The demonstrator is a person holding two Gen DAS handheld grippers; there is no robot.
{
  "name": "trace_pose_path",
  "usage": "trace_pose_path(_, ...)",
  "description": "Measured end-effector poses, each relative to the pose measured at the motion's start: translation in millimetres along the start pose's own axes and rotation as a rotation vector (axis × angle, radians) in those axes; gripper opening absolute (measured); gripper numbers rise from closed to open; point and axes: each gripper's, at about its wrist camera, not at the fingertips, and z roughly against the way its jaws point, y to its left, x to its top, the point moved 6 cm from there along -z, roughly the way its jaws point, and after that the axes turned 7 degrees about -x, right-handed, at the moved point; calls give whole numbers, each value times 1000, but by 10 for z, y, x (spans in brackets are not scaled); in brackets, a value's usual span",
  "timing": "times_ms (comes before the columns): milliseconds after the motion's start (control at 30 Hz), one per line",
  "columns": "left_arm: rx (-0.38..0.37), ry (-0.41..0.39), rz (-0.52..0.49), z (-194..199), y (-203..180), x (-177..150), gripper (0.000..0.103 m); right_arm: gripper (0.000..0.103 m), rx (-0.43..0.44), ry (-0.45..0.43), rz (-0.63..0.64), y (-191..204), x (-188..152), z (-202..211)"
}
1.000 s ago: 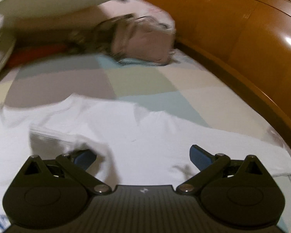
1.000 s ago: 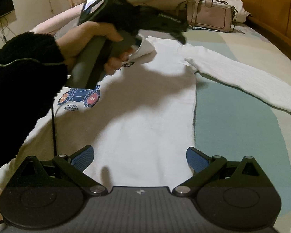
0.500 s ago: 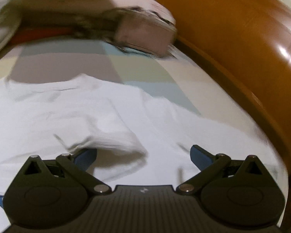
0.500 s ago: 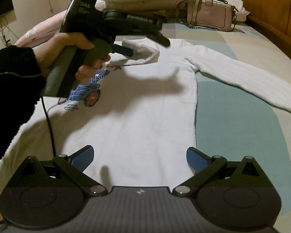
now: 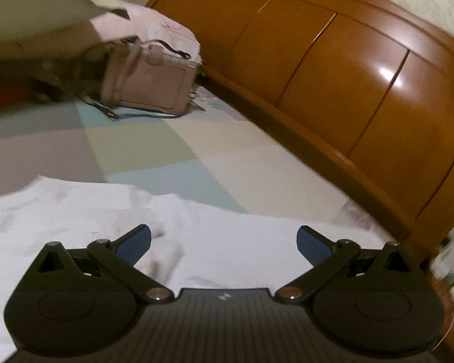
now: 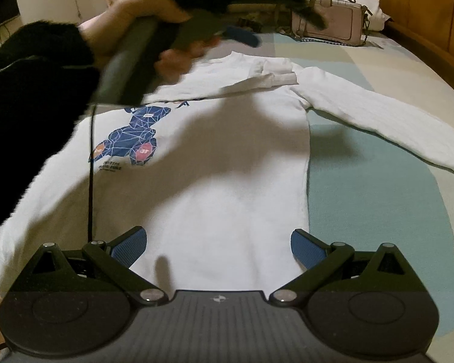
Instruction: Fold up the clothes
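On the bed (image 6: 378, 199) the white sweatshirt (image 6: 227, 166) lies flat, one sleeve (image 6: 251, 80) folded across its chest, the other stretched out. Left hand-held gripper (image 5: 224, 242) hovers with fingers apart, empty; right hand-held gripper (image 6: 218, 246) waits spread over the hem, gripping nothing.

Light: dim, warm indoor.
Glare: bright spot on the wooden headboard (image 5: 387, 74).
Shadow: broad, soft-edged, across the white sweatshirt (image 6: 227, 157).
Blur: the hand (image 6: 142, 27) and far pink handbag (image 5: 149, 86) smeared.
Edges: fisheye bending, dark corners.
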Motion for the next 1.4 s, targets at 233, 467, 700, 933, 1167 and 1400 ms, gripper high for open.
trace_pose_path(233,271,73,-18,1076,552,-519,102,103,9,-24,-11,10,39,39)
trace_pose_path(467,389,50,127,1905,1199,-1134,102,103,32,-101,0,218,149,83)
trace_pose_path(700,286,-41,239,1892,1530,-1209,102,103,43,-159,-1,413,236,28)
trace_pose_path(933,351,-204,296,1846,1871,-1135,102,103,51,-215,-2,602,316,-25)
trace_pose_path(1167,466,-209,319,2235,2049,-1353,92,103,59,-250,-12,654,353,-37)
trace_pose_path(1400,484,-215,266,2496,1870,-1235,95,103,58,-241,-8,644,311,-61)
